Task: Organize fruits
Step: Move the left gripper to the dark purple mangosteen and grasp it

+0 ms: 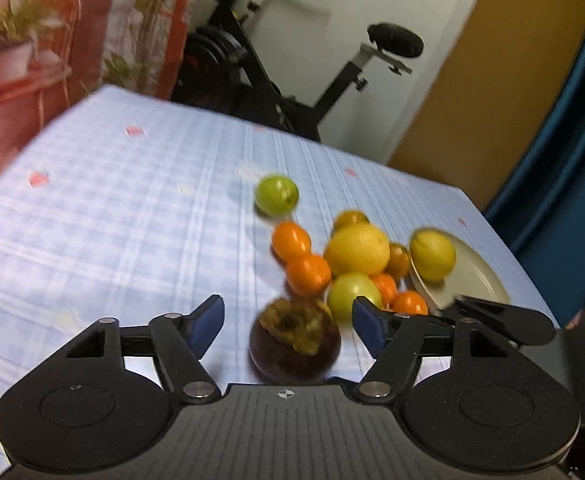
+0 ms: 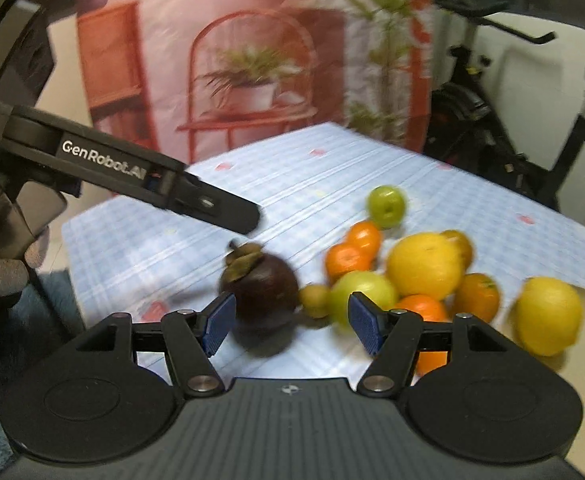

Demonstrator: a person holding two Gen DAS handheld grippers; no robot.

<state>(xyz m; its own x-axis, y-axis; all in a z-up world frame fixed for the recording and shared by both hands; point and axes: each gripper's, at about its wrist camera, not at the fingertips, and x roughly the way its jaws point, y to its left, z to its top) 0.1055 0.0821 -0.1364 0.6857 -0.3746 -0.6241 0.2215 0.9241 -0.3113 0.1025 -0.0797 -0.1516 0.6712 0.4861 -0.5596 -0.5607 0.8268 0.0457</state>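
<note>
A dark purple mangosteen [image 1: 294, 344] rests on the blue checked cloth between the fingers of my left gripper [image 1: 287, 302], which is open with a gap on both sides. In the right wrist view the same mangosteen [image 2: 260, 292] lies just past the left pad of my right gripper [image 2: 291, 298], also open and holding nothing. Beyond it is a heap of oranges [image 1: 308, 274], a large yellow fruit [image 1: 357, 249] and a green fruit [image 1: 352, 296]. A lemon [image 1: 432, 254] sits on a grey plate [image 1: 476, 280]. Another green fruit [image 1: 277, 195] lies apart, farther back.
The left gripper's arm [image 2: 228, 208] reaches in from the upper left of the right wrist view, held by a gloved hand [image 2: 4, 276]. The table's edge [image 1: 512, 248] runs close behind the plate. An exercise bike [image 1: 276, 92] stands beyond the table.
</note>
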